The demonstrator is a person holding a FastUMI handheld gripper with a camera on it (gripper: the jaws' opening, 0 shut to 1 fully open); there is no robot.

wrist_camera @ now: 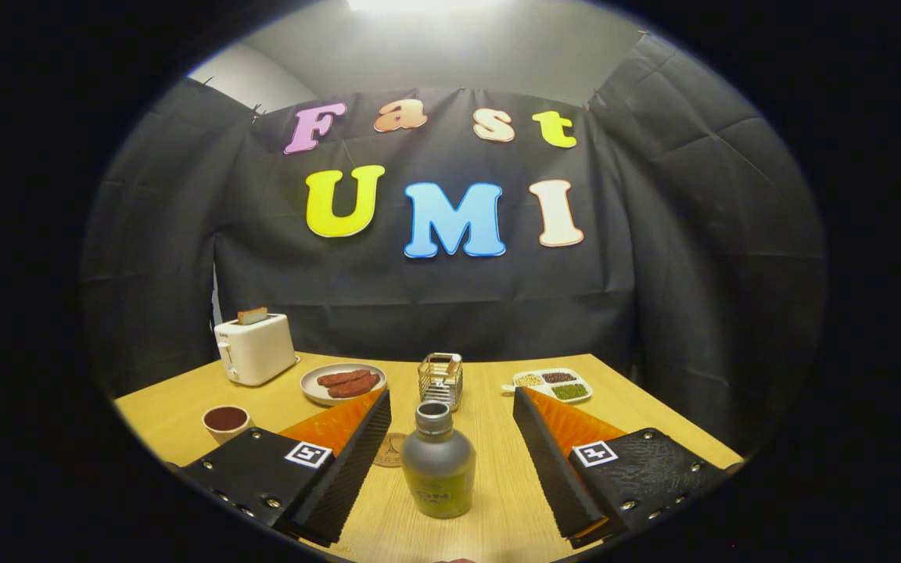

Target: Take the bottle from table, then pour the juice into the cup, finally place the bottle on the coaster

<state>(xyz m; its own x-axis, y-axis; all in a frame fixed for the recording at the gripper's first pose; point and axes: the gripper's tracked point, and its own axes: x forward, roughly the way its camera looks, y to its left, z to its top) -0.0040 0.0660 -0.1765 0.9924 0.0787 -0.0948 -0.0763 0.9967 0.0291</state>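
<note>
A small bottle (438,460) with a grey cap and yellow-green juice in its lower half stands upright on the wooden table (497,500), between my two fingers. My gripper (450,407) is open, with a gap on each side of the bottle. A round woven coaster (390,450) lies flat just left of the bottle, partly hidden by the left finger. A small cup (226,422) holding dark liquid stands farther left, beyond the left finger's base.
A white toaster (255,348) with toast stands at the back left. Beside it is a plate of sausages (342,382). A wire basket (440,380) sits straight behind the bottle. A divided tray of grains (553,384) lies at the back right.
</note>
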